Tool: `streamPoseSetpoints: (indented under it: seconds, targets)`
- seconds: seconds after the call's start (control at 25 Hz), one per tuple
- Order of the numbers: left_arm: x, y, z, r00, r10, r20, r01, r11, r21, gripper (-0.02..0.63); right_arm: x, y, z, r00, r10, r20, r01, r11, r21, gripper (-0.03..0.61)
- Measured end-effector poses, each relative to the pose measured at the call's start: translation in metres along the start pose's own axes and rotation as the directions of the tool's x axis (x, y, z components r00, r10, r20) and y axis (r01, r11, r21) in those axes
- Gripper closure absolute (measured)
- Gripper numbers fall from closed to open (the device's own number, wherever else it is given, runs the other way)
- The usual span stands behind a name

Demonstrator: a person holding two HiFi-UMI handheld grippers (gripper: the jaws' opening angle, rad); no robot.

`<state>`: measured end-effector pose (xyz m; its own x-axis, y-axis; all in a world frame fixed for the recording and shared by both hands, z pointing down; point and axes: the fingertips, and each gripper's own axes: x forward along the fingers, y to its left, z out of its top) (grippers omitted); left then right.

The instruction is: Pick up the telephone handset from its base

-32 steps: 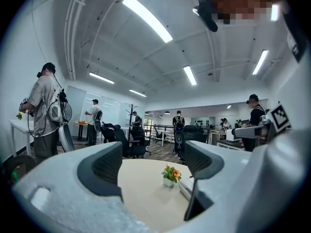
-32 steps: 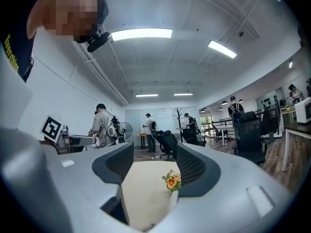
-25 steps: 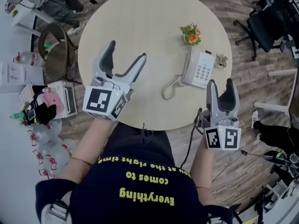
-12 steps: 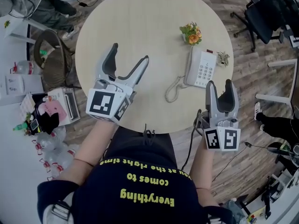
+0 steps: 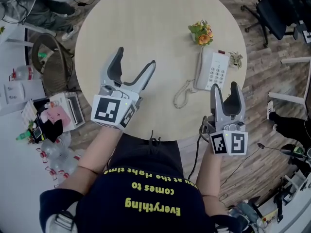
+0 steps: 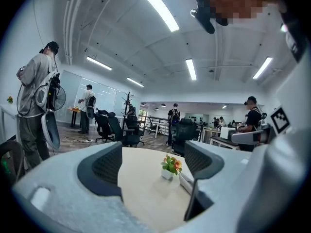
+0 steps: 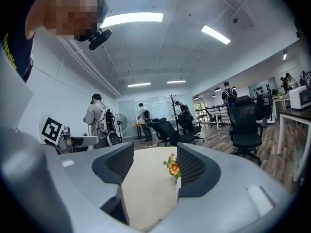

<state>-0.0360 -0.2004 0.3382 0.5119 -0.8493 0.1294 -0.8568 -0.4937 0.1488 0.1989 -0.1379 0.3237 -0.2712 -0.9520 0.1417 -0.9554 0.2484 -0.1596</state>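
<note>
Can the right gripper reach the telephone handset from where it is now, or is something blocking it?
Probably yes. The right gripper hangs open close to the telephone, and nothing lies between it and the handset. The coiled cord lies off to the left side.

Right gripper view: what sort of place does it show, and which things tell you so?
Most likely an open-plan office: rolling office chairs stand about, long ceiling strip lights run overhead, and a desk sits at the right.

Grey plastic left gripper (image 5: pixel 135 57) and right gripper (image 5: pixel 224 85): both point forward, jaws apart, nothing between them.
</note>
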Motion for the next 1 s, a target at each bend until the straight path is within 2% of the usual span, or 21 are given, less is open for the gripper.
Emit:
streamPoseSetpoints:
  seconds: [0.36, 0.68, 1.0]
  targets:
    - [0.018, 0.007, -0.015, 1.000, 0.014, 0.014, -0.013, 0.999, -0.031, 0.209, 0.031, -0.019, -0.032, 0.996, -0.011, -0.084, 0.012, 1.000, 0.011, 0.302]
    - [0.031, 0.015, -0.035, 0.999, 0.033, -0.012, -0.034, 0.999, -0.040, 0.210, 0.062, -0.041, -0.074, 0.987, -0.030, -0.156, 0.036, 0.999, 0.033, 0.301]
    - [0.038, 0.022, -0.060, 0.998, 0.042, -0.051, -0.044, 0.998, -0.046, 0.210, 0.091, -0.063, -0.117, 0.966, -0.074, -0.247, 0.083, 0.996, 0.027, 0.288]
